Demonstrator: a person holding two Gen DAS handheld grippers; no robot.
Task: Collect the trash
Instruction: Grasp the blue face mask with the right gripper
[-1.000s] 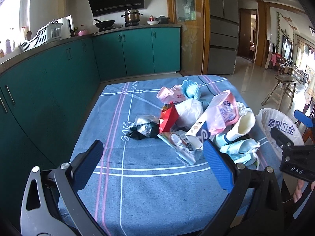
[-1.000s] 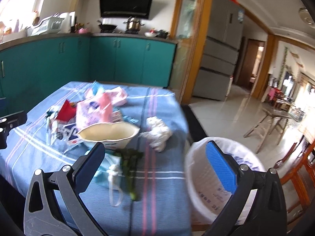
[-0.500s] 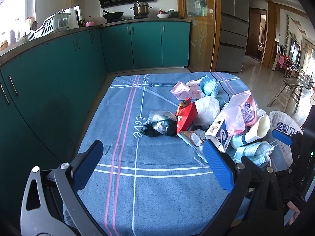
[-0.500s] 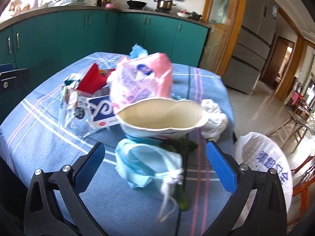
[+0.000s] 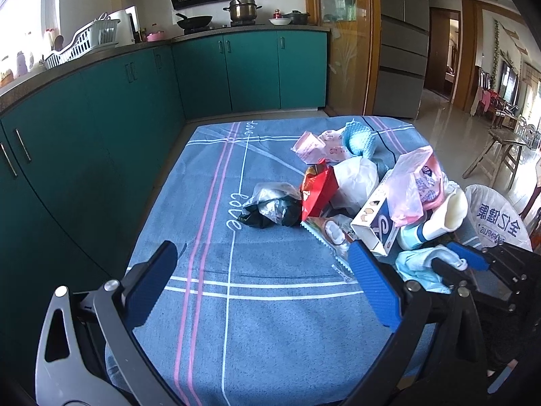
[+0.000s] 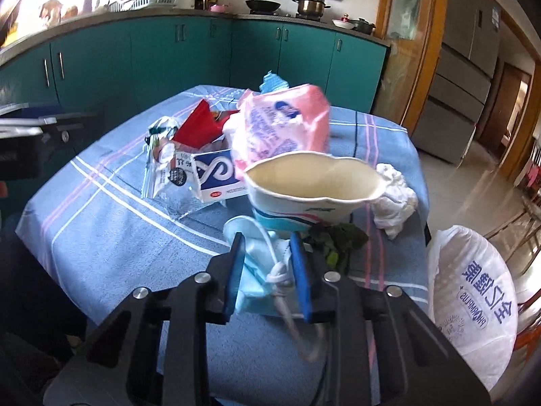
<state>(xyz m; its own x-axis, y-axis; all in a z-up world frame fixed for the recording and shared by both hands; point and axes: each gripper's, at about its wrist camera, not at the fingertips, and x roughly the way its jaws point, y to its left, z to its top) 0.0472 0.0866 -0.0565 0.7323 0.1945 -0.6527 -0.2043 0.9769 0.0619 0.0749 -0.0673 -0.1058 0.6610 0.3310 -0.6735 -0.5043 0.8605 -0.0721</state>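
Note:
A pile of trash lies on the blue tablecloth (image 5: pixel 209 264): a crushed paper bowl (image 6: pixel 311 186), a pink plastic bag (image 6: pixel 284 128), a white and blue box (image 6: pixel 216 172), a red wrapper (image 5: pixel 318 193), a black and clear bag (image 5: pixel 270 206) and a white tissue wad (image 6: pixel 395 196). My right gripper (image 6: pixel 267 270) is shut on a light blue face mask (image 6: pixel 257 260) at the table's near edge; it shows in the left wrist view (image 5: pixel 449 264) too. My left gripper (image 5: pixel 260 287) is open and empty over the cloth, short of the pile.
A trash bin lined with a white printed bag (image 6: pixel 473 291) stands on the floor at the table's right edge. Green leaves (image 6: pixel 341 240) lie by the bowl. Teal cabinets (image 5: pixel 101 128) run along the left and back. A wooden stool (image 5: pixel 500 149) stands far right.
My right gripper moved in low over the face mask and closed on it. My left gripper drifted slightly and stayed open.

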